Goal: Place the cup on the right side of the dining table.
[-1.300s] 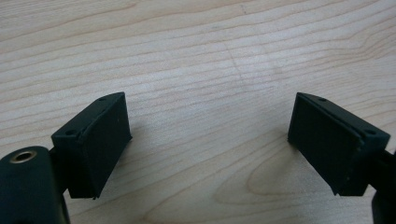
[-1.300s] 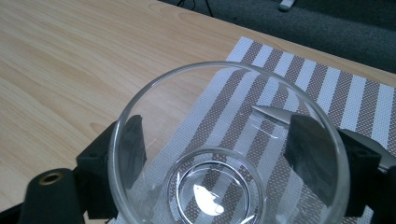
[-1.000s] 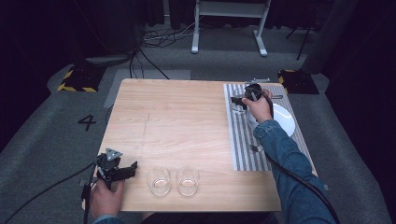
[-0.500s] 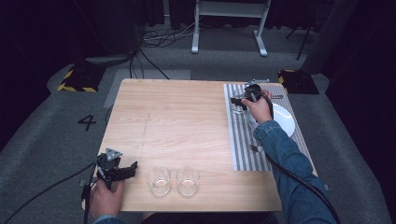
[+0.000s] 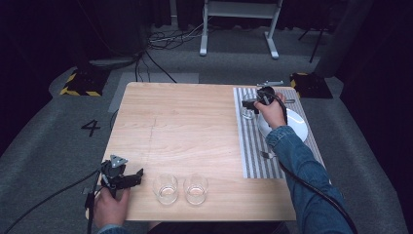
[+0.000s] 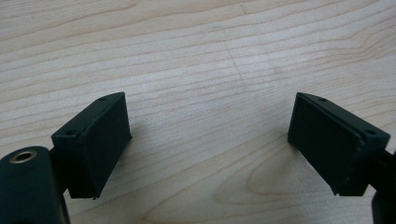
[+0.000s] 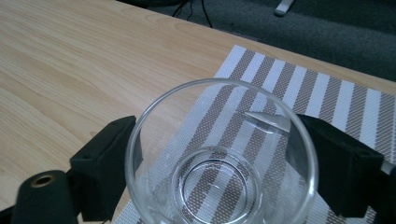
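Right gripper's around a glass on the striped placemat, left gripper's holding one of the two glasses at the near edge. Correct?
Not quite. The left gripper is open over bare table, holding nothing, as the left gripper view shows. The right gripper does bracket a glass on the striped placemat.

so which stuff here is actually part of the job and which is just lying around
In the job:
right gripper, its jaws around the glass
striped placemat
white plate
two glasses near the front edge

Lying about:
left gripper, open over bare table
cables on the floor
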Tool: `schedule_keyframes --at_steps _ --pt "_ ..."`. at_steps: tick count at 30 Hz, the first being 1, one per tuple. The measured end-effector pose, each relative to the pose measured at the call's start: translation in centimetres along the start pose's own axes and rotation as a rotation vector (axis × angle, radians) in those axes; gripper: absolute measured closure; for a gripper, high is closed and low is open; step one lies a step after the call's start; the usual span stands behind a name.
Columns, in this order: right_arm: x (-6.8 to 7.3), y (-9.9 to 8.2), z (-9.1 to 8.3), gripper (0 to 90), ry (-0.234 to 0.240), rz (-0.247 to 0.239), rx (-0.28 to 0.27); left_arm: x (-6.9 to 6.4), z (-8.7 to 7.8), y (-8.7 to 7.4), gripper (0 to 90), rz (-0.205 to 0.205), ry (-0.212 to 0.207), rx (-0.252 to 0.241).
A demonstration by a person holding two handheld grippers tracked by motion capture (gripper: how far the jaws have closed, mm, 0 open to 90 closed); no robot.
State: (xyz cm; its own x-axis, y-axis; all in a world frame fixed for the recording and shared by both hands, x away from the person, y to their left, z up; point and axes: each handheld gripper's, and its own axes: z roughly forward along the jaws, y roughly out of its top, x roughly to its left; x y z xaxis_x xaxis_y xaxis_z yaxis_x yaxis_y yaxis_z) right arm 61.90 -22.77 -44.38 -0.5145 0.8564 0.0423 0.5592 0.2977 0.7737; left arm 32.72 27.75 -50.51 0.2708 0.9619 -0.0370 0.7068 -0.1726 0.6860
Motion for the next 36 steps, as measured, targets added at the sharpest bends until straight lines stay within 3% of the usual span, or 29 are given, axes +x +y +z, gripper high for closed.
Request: schedule_keyframes --at_steps 4,9,15,22,36 --pt "0.0 0.4 -1.3 15.5 -0.003 -0.021 0.004 0.0 0.0 0.0 13.2 -0.001 0.001 0.0" --pt "0.4 0.8 -3.5 15.6 -0.038 -0.047 -0.021 0.0 0.0 0.0 13.2 -0.001 0.001 0.001" --pt "0.2 0.7 -5.6 15.7 -0.035 -0.047 -0.009 0.0 0.0 0.0 13.2 -0.002 0.001 0.001" --pt "0.5 -0.4 -8.0 15.7 0.015 -0.037 0.011 0.0 0.0 0.0 13.2 -0.001 0.001 0.001" --pt "1.4 -2.2 -12.4 15.7 0.061 -0.092 0.065 0.0 0.0 0.0 13.2 -0.001 0.001 0.001"
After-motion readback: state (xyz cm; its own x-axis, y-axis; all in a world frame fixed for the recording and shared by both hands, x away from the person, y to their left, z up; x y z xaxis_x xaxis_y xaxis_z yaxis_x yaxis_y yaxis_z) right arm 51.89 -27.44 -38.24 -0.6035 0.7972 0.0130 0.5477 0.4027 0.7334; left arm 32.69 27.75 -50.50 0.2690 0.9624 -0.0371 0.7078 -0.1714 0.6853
